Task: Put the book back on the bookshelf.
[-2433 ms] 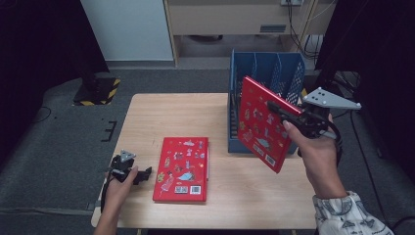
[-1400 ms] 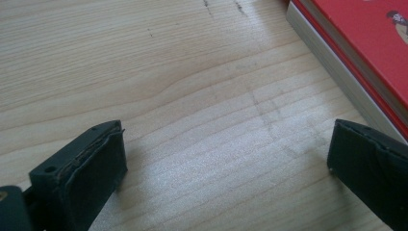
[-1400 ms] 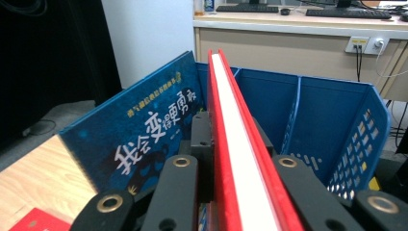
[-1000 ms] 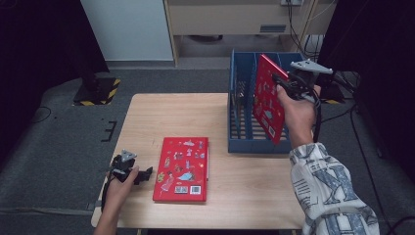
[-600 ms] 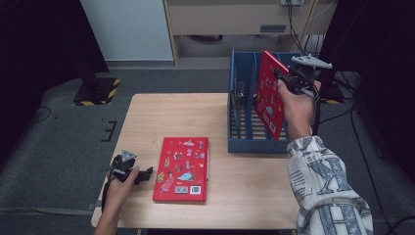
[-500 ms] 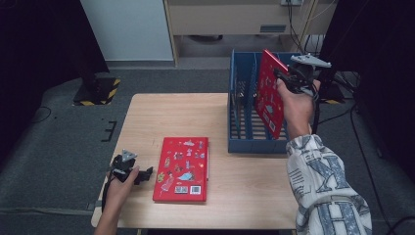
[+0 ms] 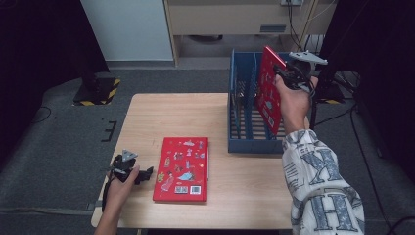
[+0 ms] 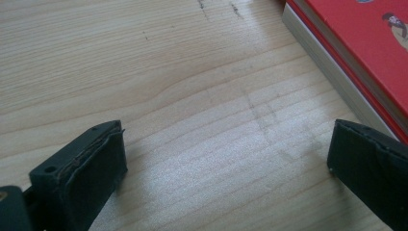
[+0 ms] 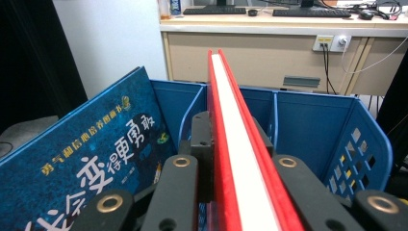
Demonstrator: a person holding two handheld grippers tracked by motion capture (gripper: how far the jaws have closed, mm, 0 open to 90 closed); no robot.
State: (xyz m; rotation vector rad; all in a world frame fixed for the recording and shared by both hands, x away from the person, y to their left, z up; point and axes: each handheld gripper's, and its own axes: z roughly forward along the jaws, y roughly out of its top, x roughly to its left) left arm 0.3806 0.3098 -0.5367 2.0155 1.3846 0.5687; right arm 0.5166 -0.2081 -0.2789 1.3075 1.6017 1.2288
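Red book [image 7: 268, 93] clamped in right hand-held gripper [image 7: 284, 74]

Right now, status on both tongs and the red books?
Right tongs shut on upright red book, over blue rack. Left tongs open, empty, low over table beside flat red book. Blue book already leaning in rack.

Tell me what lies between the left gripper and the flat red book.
Bare tabletop only: the left gripper sits just left of the flat red book, per the high view.
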